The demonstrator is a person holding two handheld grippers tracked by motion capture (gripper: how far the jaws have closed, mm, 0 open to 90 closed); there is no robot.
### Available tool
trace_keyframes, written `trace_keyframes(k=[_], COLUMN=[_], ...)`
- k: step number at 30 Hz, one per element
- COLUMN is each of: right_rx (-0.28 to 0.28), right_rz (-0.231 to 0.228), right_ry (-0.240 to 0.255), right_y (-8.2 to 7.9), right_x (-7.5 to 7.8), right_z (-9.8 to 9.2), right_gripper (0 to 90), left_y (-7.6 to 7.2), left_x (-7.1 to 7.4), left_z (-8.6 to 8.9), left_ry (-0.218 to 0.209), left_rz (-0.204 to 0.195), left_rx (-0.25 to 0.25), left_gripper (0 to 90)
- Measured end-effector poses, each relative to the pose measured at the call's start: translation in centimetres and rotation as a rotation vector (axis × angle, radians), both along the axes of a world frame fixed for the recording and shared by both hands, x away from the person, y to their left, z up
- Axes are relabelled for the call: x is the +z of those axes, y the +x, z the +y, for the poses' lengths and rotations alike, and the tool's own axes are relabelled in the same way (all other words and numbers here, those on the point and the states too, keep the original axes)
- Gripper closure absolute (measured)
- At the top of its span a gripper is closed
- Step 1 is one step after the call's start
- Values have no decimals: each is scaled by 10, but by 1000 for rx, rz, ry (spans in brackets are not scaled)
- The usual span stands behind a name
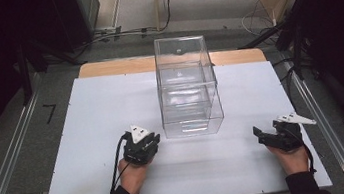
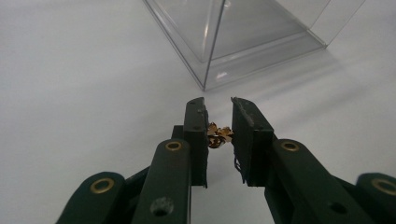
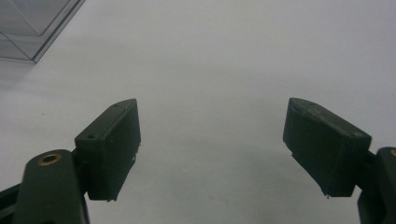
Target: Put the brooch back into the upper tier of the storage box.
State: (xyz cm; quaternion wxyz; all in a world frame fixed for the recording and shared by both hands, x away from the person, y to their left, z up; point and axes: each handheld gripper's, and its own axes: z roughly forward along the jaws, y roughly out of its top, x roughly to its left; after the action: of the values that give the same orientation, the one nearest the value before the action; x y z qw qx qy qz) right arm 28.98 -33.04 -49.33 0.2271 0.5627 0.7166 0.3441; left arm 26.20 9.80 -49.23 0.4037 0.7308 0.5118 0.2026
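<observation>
- Left tongs [image 2: 219,116] clenched on a small gold crumpled bit [image 2: 218,135], just above the counter [image 1: 89,138], near the clear box [image 1: 186,90].
- We judge it light, crushable; pinch gently, mid-body.
- Right tongs [image 3: 212,140] released, holding nothing.

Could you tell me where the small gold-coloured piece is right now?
In the left gripper view, the small gold piece is clamped in the left gripper, just short of the clear box corner.
</observation>
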Motion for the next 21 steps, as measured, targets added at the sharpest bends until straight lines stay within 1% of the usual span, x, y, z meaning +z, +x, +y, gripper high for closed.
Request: trace_keyframes(k=[1,6,9,11,17,21], right_rx=[0,1,0,0,-2,-1], right_rz=[0,0,0,0,1,0], right_ry=[0,-1,-1,-1,-2,-3], right_y=[0,0,0,0,0,0], right_x=[0,0,0,0,0,0], right_z=[0,0,0,0,0,0], right_gripper=[172,172,172,172,172,172], left_y=[0,-1,-2,-3,-7,-8], left_x=[2,10,17,19,30,37], left_z=[2,10,17,19,24,26], left_ry=[-5,-23,-30,-35,-42,-58], left_rz=[-9,-24,-45,-48,-77,-91], left_rx=[7,16,26,26,21,17], left_gripper=[775,774,774,775,775,775])
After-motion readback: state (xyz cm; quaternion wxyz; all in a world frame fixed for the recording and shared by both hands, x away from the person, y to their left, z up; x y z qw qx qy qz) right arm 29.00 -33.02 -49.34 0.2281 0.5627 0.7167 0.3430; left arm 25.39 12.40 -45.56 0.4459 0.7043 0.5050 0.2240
